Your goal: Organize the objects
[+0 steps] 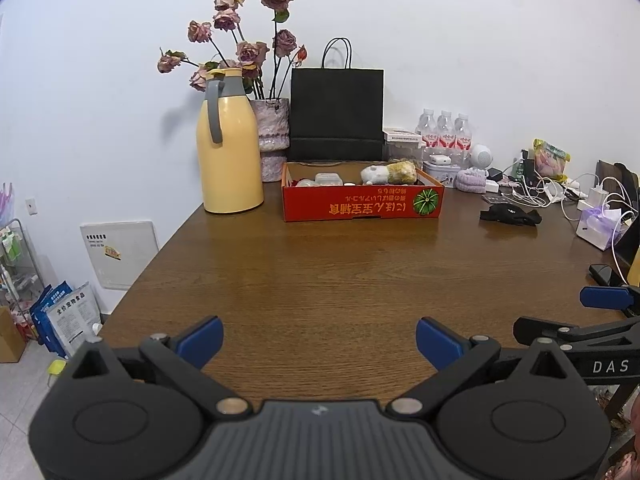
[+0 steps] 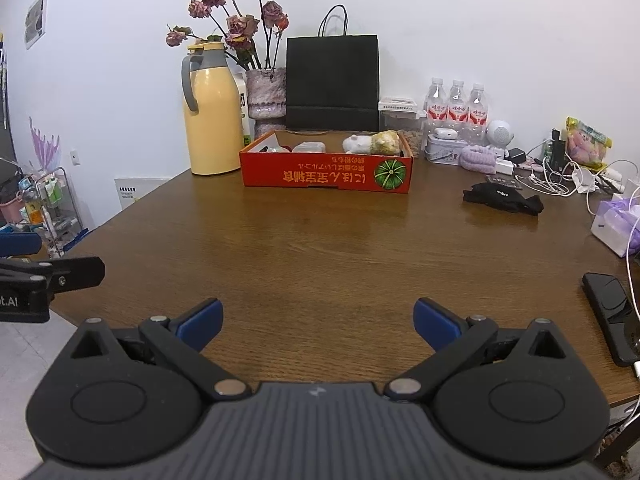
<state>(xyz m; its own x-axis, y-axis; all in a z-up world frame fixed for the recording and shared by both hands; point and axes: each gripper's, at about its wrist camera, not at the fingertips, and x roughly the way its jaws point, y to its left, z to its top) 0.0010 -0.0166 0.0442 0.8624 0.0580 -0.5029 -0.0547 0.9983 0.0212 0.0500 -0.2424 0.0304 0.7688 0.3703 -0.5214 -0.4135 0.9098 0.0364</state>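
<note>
left tongs [image 1: 319, 342] and right tongs [image 2: 318, 324] both wide and empty over bare bench [image 2: 320, 248], red box [image 2: 326, 170] far ahead, yellow jug [image 2: 210, 116] beside it, black glove [image 2: 502, 198] right

Brown wood-grain table [image 1: 320, 280] with soft sheen, centre frame. Printed red cardboard box [image 1: 362, 204] behind. Glossy yellow plastic jug [image 1: 228, 148], left. Matt black paper bag [image 1: 336, 114], upper centre.

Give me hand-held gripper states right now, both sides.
Left hand-held gripper: open, holding nothing, above the wooden table.
Right hand-held gripper: open, holding nothing, above the same table.
</note>
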